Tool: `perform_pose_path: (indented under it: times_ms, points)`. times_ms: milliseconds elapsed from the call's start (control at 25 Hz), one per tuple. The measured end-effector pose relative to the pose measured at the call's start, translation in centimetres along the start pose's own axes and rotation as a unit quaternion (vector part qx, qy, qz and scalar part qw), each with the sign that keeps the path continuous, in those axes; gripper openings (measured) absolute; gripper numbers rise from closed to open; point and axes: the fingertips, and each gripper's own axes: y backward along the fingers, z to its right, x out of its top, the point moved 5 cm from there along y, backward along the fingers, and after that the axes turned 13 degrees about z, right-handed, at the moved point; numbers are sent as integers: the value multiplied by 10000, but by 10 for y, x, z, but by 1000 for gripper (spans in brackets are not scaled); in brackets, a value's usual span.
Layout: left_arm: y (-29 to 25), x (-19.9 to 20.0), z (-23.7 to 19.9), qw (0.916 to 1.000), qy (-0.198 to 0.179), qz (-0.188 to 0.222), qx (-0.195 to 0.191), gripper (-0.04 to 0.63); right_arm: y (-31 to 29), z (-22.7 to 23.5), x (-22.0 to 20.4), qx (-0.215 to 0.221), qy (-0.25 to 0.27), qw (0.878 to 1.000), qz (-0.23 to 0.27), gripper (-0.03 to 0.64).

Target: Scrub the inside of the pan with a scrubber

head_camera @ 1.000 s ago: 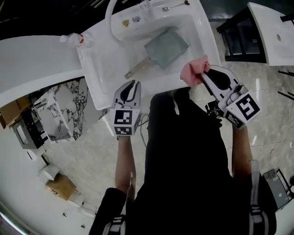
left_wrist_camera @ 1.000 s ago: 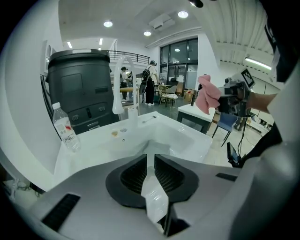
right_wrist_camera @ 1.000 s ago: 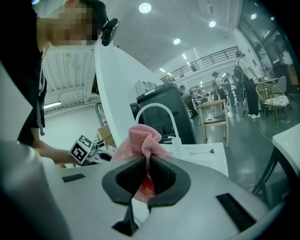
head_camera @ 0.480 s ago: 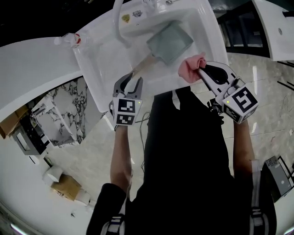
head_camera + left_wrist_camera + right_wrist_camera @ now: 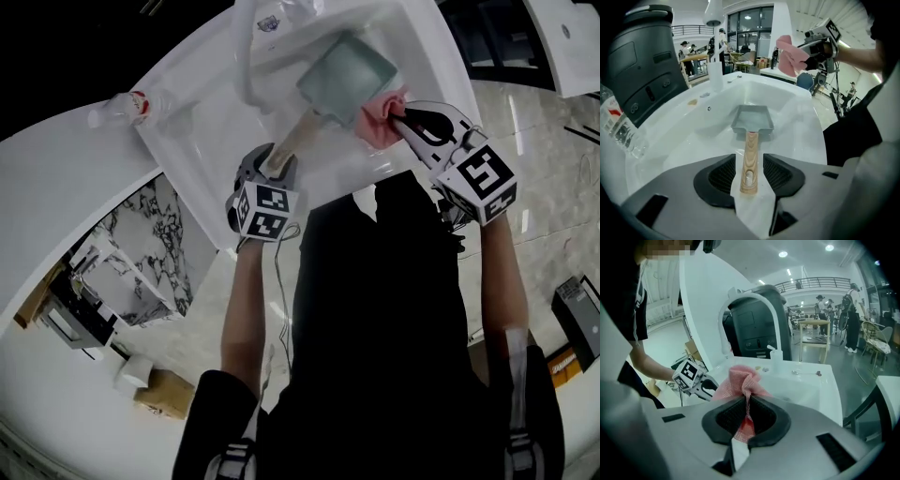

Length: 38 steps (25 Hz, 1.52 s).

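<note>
Head view looks steeply down at the sink [image 5: 211,141]; both gripper views face it closely, the left sharing the pan [image 5: 349,77].

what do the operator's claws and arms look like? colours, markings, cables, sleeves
The left claw and right claw match: pale grey shells, black ribbed pads. Each carries a white cube with black square markers. A thin pale cable hangs from the left one. Black short-sleeved top. The left jaws have just been opening, the pan handle between them.
</note>
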Motion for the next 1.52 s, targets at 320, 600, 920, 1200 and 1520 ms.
perform_pose_path:
  times_ms: [320,600,920,1200,1520]
  points:
    - [-23,-16,-1,9975,-244,-438,-499,176,-47,19,-41,130,491,9936,-1009,35]
    - [-28,-19,-2,9970,-311,-507,-504,155,-84,31,-87,558,1692,9637,-1986,37]
    - [-28,-19,-1,9968,-276,-526,-526,150,-127,25,-137,1382,3232,8946,-2759,37]
    - [-29,-20,-2,9980,-232,-452,-384,150,-154,21,-163,2067,2979,8829,-2984,35]
    - [-33,-16,-4,9975,-76,-606,-350,150,-166,19,-186,2993,1709,8685,-3563,35]
